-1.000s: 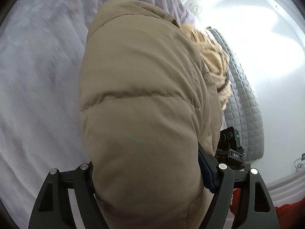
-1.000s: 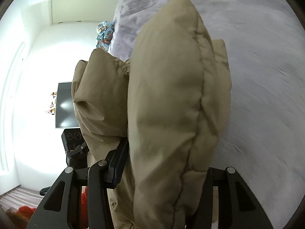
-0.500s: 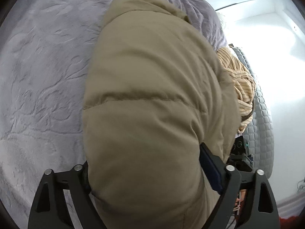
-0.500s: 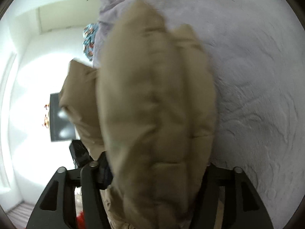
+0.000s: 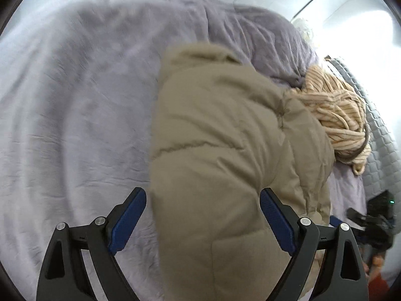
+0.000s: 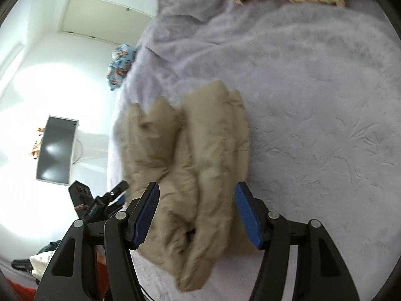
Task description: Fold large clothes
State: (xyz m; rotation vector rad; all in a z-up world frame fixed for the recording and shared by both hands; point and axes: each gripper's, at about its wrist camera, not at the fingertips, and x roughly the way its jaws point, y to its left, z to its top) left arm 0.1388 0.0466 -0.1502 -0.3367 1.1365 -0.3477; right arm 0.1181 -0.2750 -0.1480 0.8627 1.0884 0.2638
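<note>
Two wrist views give us the same bundle from opposite ends. From the left wrist we see our left gripper (image 5: pixel 203 210) with its jaws wide apart; they have just been opening, and the folded tan puffer jacket (image 5: pixel 225 150) lies between the blue pads (image 5: pixel 127 220), with a visible gap on the left-hand pad and the right-hand pad close against the fabric, though we cannot tell whether it touches. The jacket rests on the lilac bedspread (image 5: pixel 75 100), bulky and rounded, one quilted seam running across its top.

Only this view shows the cream striped knit garment (image 5: pixel 335 115) lying just beyond the jacket's far right corner, a grey quilted panel (image 5: pixel 383 150) at the bed's edge, and the other gripper as a dark, blurred shape at far right.

From the right wrist, our right gripper (image 6: pixel 196 213) also stands parted around the jacket (image 6: pixel 195 175); its jaws have likewise just been opening, and the layered end of the fold sits between the pads without being pinched. Here we see the stacked, puffy edges of the jacket. This view alone shows the dark wall screen (image 6: pixel 56 150), a patterned blue cloth (image 6: pixel 120 65) at the bed's far edge, and the white wall behind.
</note>
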